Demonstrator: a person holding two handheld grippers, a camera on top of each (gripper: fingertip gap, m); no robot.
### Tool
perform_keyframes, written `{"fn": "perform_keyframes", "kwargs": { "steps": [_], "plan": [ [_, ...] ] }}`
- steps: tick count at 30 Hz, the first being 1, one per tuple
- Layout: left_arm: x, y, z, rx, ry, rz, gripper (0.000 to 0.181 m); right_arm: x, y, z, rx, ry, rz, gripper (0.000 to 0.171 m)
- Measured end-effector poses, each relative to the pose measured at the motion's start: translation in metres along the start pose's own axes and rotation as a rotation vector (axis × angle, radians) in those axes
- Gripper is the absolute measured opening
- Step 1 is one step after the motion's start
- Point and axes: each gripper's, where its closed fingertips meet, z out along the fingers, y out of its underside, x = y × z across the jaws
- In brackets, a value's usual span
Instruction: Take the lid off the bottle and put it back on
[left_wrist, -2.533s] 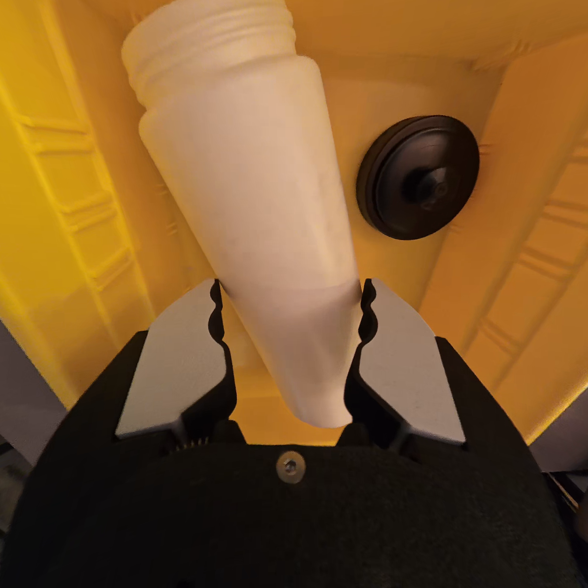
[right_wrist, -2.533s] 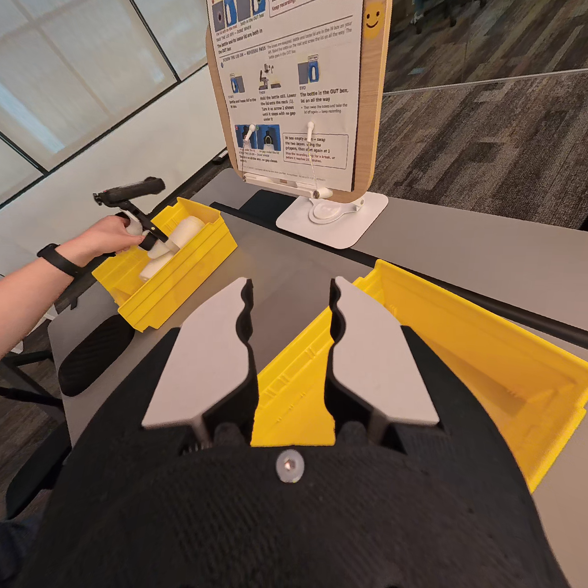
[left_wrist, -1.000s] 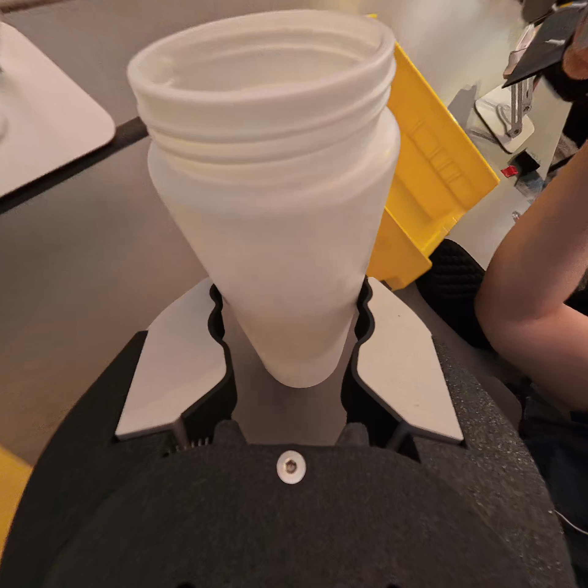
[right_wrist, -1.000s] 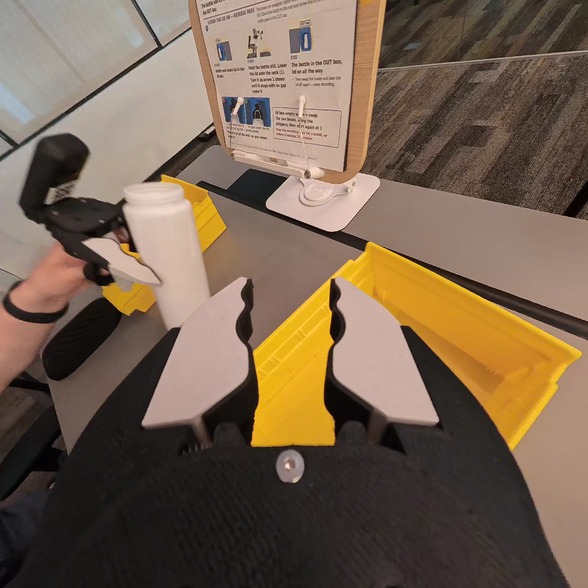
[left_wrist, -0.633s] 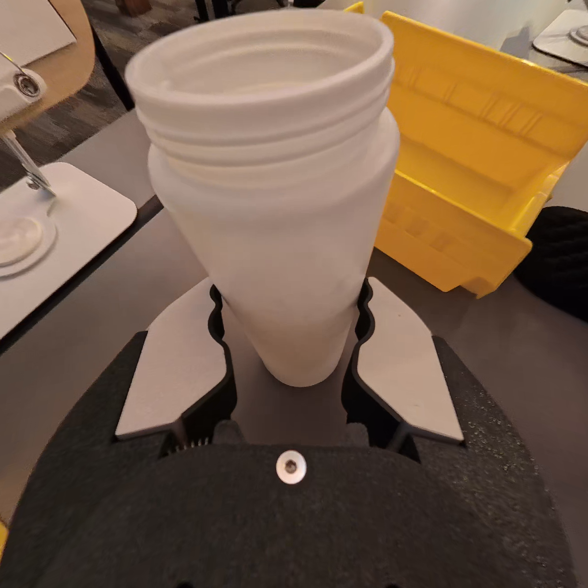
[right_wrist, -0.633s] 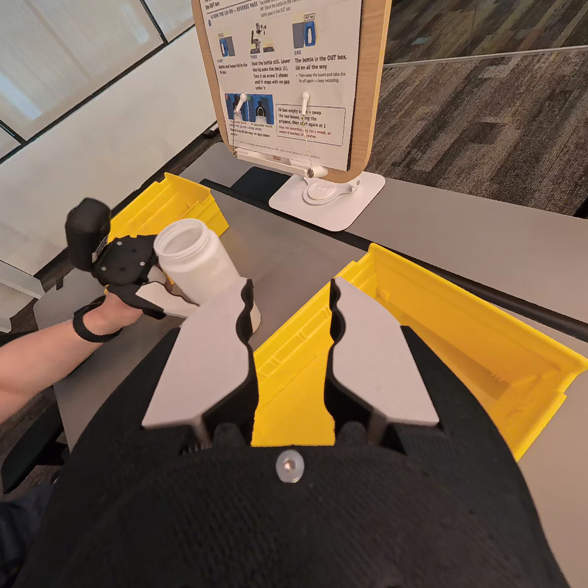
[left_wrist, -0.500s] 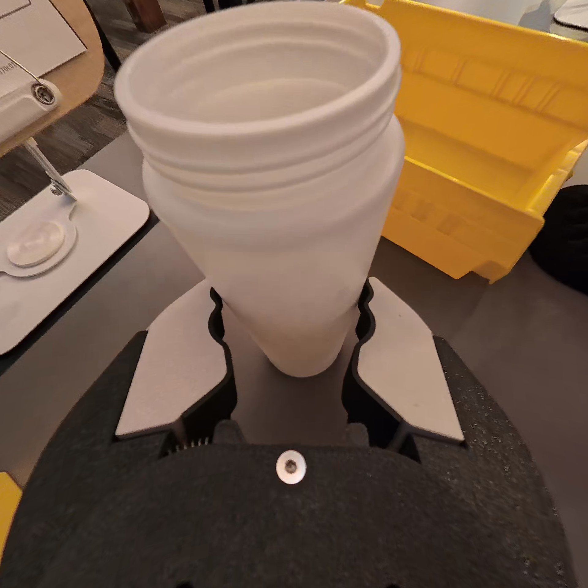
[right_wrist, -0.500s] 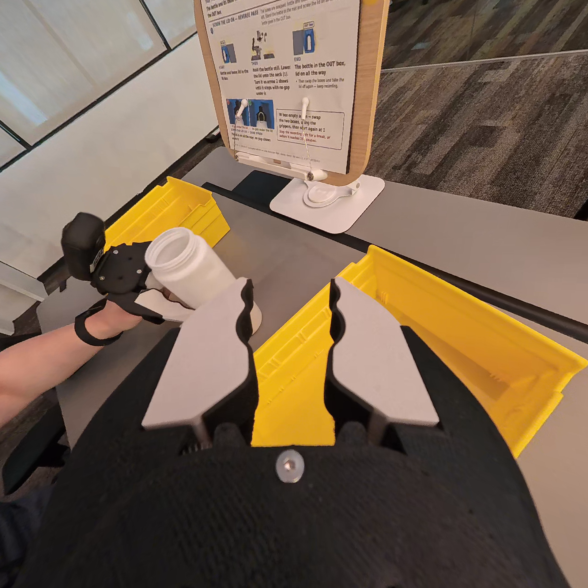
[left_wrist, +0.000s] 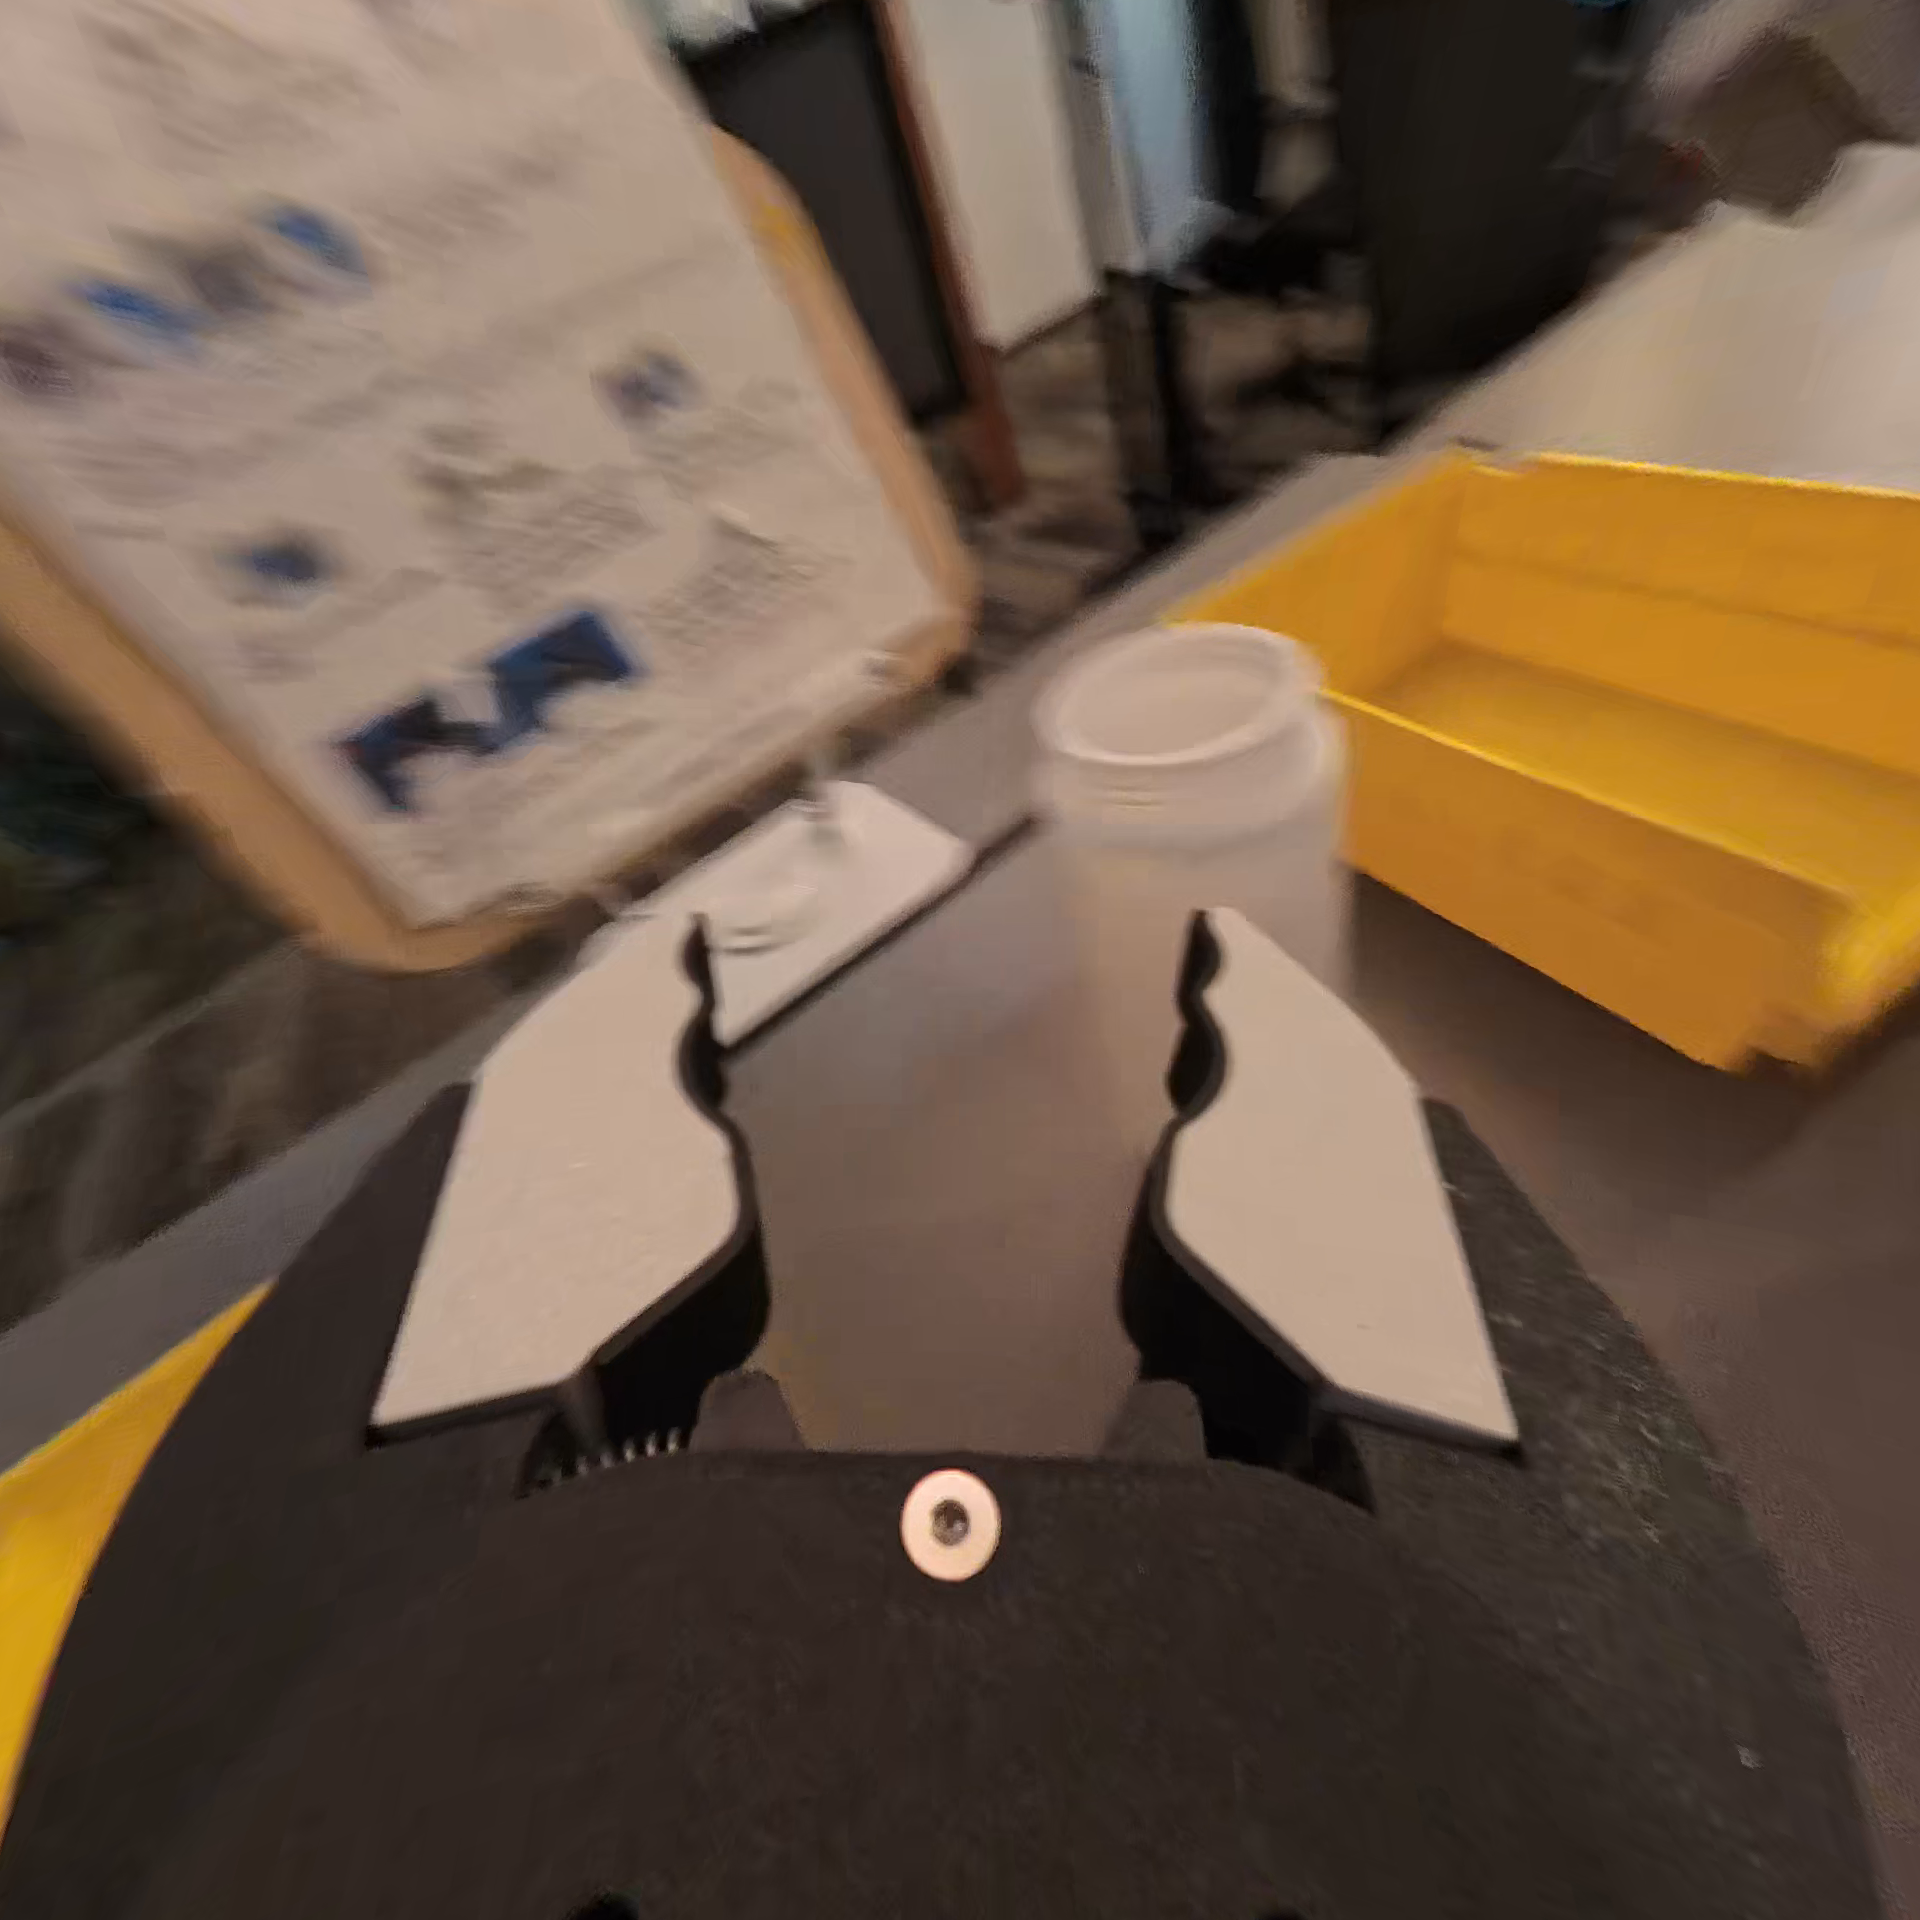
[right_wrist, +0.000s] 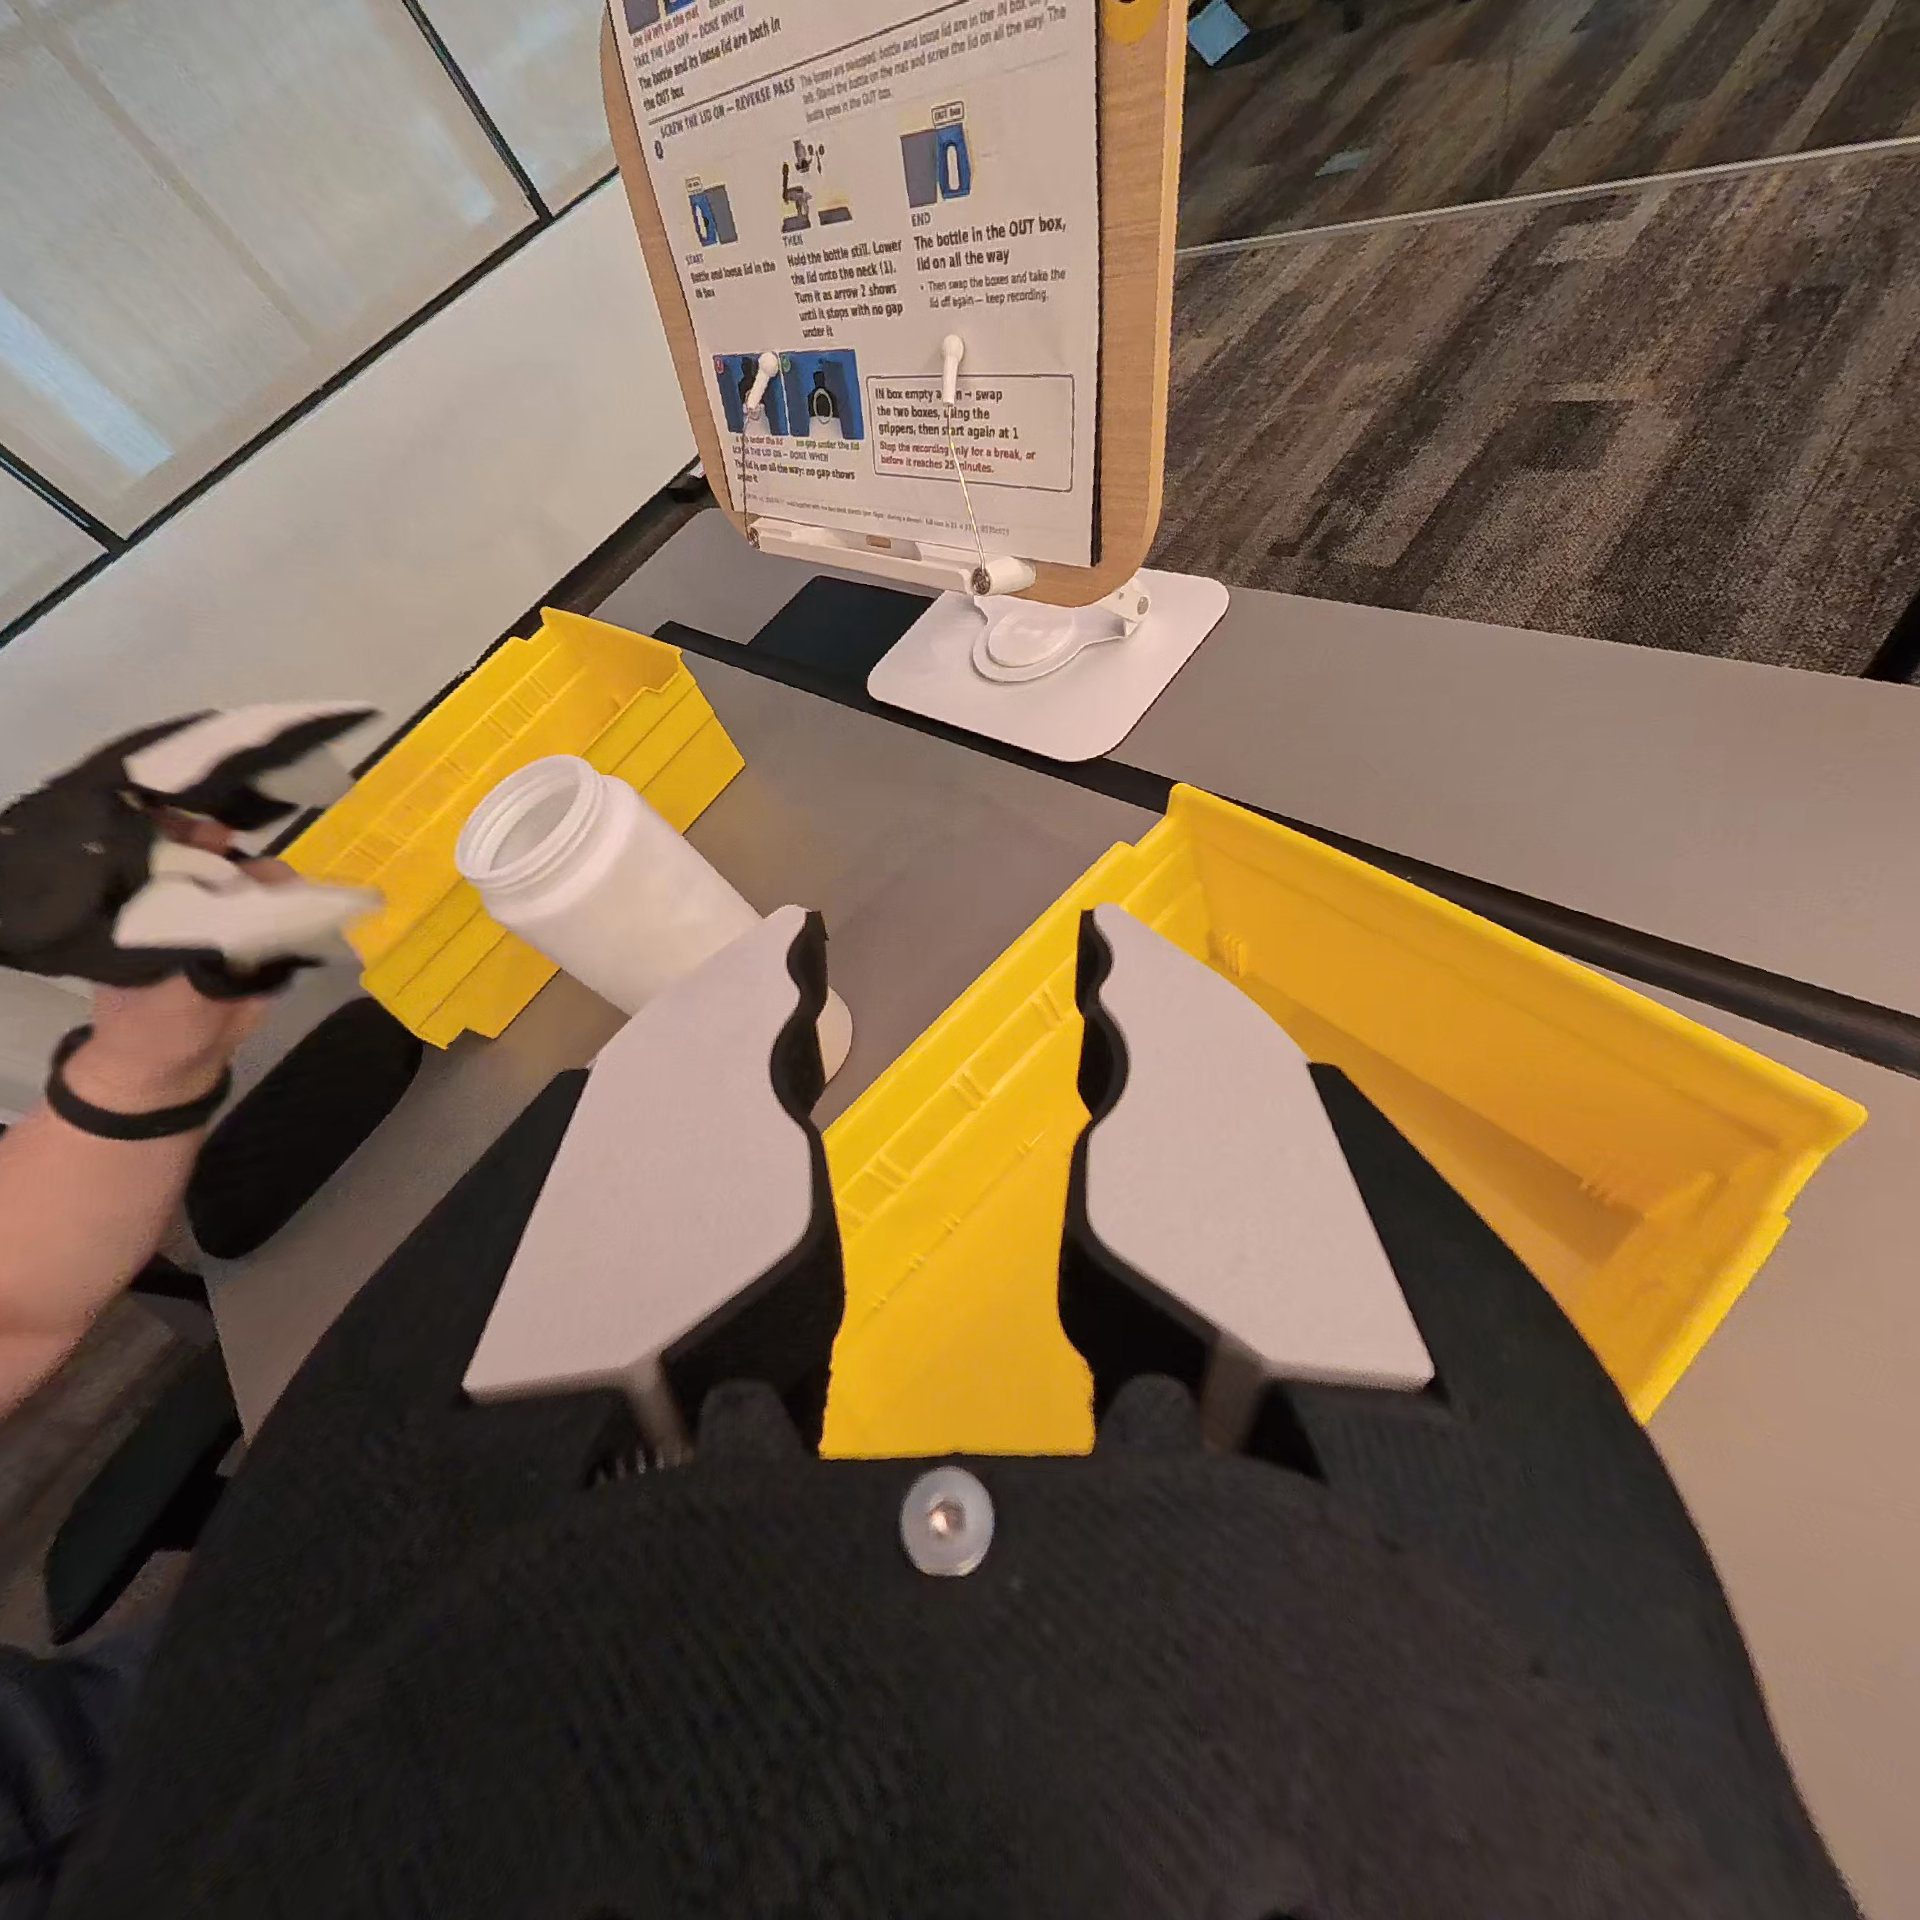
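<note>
A white lidless bottle (right_wrist: 613, 883) stands upright on the grey table between two yellow bins; it also shows, blurred, in the left wrist view (left_wrist: 1184, 800). My left gripper (left_wrist: 945, 935) is open and empty, a short way back from the bottle; in the right wrist view it (right_wrist: 312, 821) sits blurred to the bottle's left, over the left bin's front edge. My right gripper (right_wrist: 948, 935) is open and empty, held above the near corner of the right bin (right_wrist: 1455, 997). No lid is in view.
The left yellow bin (right_wrist: 582, 707) sits behind the bottle, the right bin also shows in the left wrist view (left_wrist: 1610, 748). An instruction board (right_wrist: 894, 260) on a white base (right_wrist: 1049, 665) stands at the table's back. A black pad (right_wrist: 301, 1122) lies at the table's left edge.
My left gripper carried the bottle out of the left bin, set it upright on the table, opened and drew back to the left. The right gripper stayed open over the right bin.
</note>
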Motion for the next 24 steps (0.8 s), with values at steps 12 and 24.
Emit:
{"fn": "perform_keyframes", "kwargs": {
  "steps": [12, 24],
  "plan": [
    [-0.161, 0.133, -0.027, -0.209, -0.12, -0.319, 0.064, -0.002, 0.008, 0.005, -0.048, -0.001, 0.005, 0.047],
    [-0.131, 0.221, 0.035, -0.516, 0.129, -0.221, 0.049, 0.007, 0.023, 0.017, -0.142, 0.053, -0.001, 0.047]
  ]
}}
